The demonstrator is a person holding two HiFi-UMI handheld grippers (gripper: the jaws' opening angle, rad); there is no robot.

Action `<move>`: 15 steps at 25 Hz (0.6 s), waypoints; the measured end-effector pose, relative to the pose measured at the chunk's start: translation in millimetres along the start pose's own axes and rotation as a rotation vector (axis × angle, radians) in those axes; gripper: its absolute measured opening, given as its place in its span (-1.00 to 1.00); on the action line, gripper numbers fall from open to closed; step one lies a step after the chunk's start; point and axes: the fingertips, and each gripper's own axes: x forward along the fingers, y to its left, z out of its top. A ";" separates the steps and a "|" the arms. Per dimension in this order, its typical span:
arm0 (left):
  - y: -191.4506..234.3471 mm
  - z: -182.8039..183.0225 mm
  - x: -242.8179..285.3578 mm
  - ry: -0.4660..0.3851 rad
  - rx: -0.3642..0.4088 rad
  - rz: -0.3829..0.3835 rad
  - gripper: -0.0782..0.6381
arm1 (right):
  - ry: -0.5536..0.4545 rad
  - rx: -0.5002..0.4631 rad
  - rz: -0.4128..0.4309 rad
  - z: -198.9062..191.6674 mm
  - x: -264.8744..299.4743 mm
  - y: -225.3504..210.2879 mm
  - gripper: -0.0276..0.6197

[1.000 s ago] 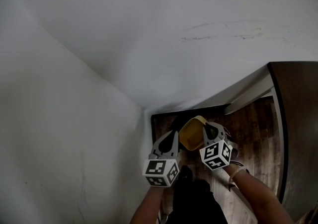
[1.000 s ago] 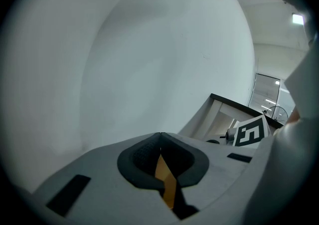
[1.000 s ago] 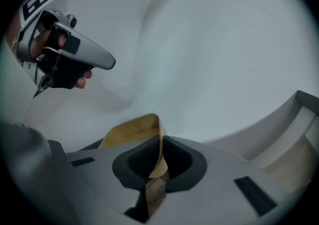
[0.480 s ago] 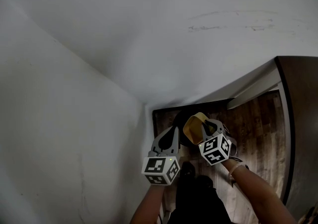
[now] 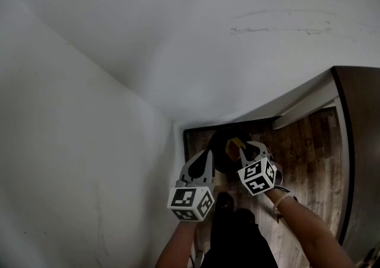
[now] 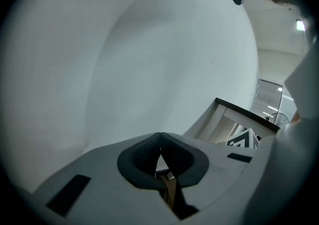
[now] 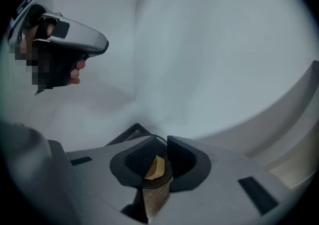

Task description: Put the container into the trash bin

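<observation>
Walls [image 5: 178,35] of plain white meet in a corner, and a strip of brown wood floor [image 5: 303,142] shows far below both tools. The right hand-held gripper [image 5: 247,148] hangs just above a dark round trash bin [image 5: 221,142] that stands on the floor in that corner. The right gripper view looks along its jaws [image 7: 161,139]. They are a little way apart, a narrow gap, and nothing is pinched between them. Through that gap, straight below the tips, you can see the yellow container [image 7: 155,168] with the dark ring of the bin around it. In the head view only a small yellow bit of the container [image 5: 236,142] shows. It sits inside the bin's dark mouth, right beside the right hand-held gripper's tips. I cannot tell if it lies on the bottom of the bin. The left hand-held gripper [image 5: 206,155] is just to the left of the right one, near the bin's rim, and it points the same way. In its own view the jaws [image 6: 160,135] are closed, tip against tip, and they hold nothing. The person's right arm [image 5: 303,231] reaches out behind the right tool's marker cube [image 5: 257,176].
</observation>
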 end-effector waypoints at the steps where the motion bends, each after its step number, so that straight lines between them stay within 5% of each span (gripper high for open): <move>1: 0.2 0.3 -0.7 -0.001 0.000 0.001 -0.73 | 0.000 0.000 0.001 -0.2 -0.5 0.4 -0.69; 15: -19.5 10.6 -14.0 -0.006 0.028 -0.003 -0.73 | -0.024 0.010 0.013 3.5 -29.8 -0.1 -0.69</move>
